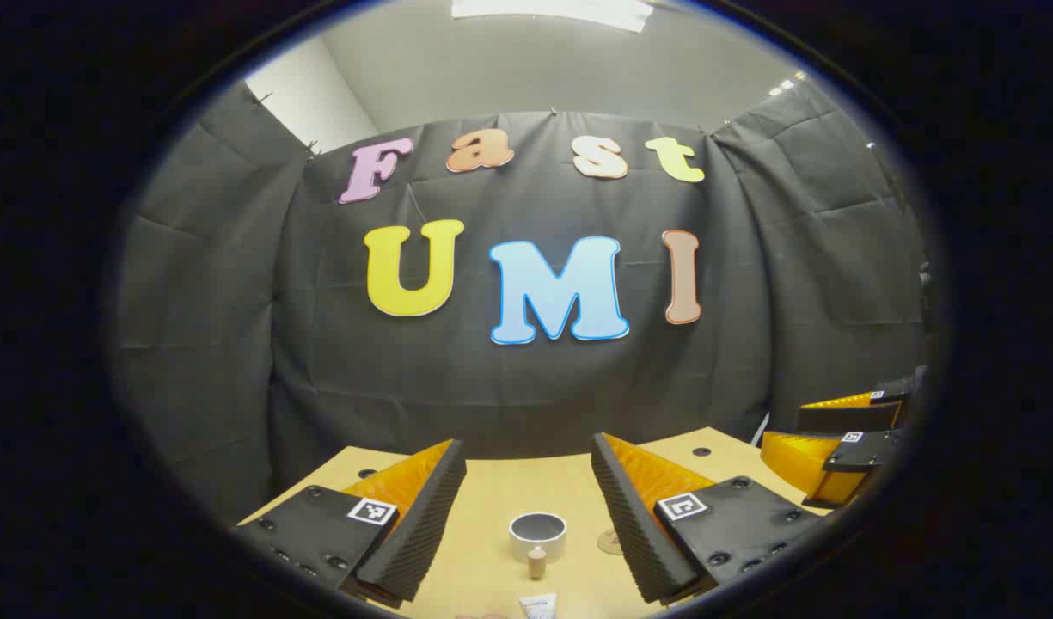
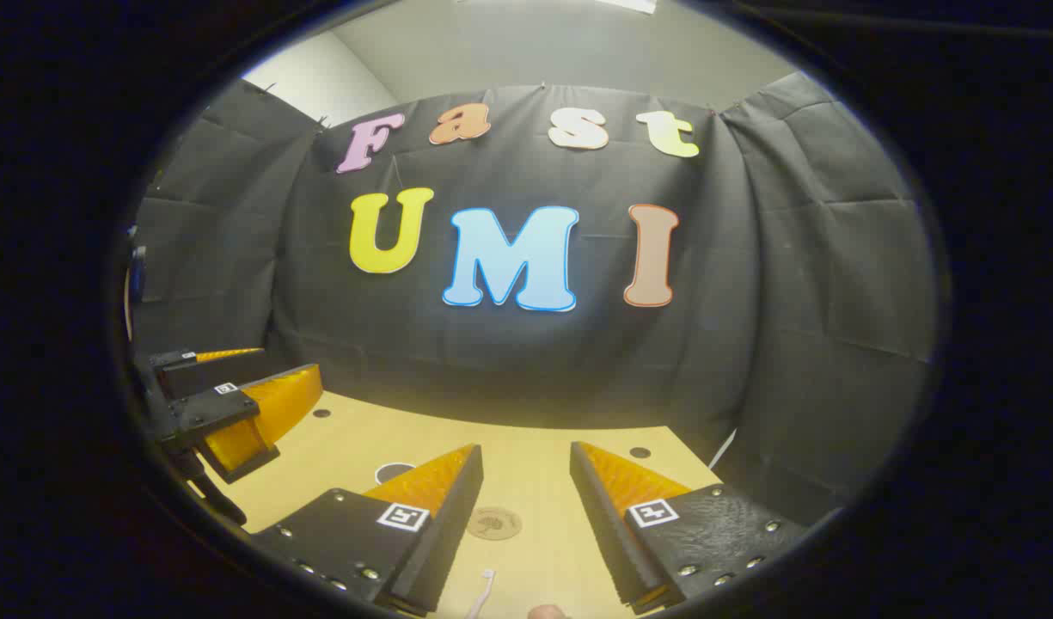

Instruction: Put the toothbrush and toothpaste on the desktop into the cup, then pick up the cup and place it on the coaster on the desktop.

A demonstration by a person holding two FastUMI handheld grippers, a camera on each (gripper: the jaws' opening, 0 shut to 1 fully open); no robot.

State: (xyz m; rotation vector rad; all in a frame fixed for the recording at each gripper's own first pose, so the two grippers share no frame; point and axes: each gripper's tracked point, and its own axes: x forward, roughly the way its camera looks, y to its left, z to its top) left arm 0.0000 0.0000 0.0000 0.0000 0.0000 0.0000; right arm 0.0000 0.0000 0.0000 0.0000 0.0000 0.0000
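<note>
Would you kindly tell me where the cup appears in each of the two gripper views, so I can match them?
Left gripper view: the cup stands on the desktop, low and central, between the left hand-held gripper's open fingers.
Right gripper view: part of its rim peeks out at lower left, behind the right hand-held gripper's left finger.
Shared landmark: the round coaster, just right of the cup.

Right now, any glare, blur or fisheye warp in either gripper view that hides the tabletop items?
Left gripper view: sharp, evenly lit, no glare; the white round cup reads clearly, the white toothpaste tube is cut off at the bottom edge. Right gripper view: strong fisheye bend on the wooden tabletop; the round brown coaster is clear, the white toothbrush small at the edge.
</note>
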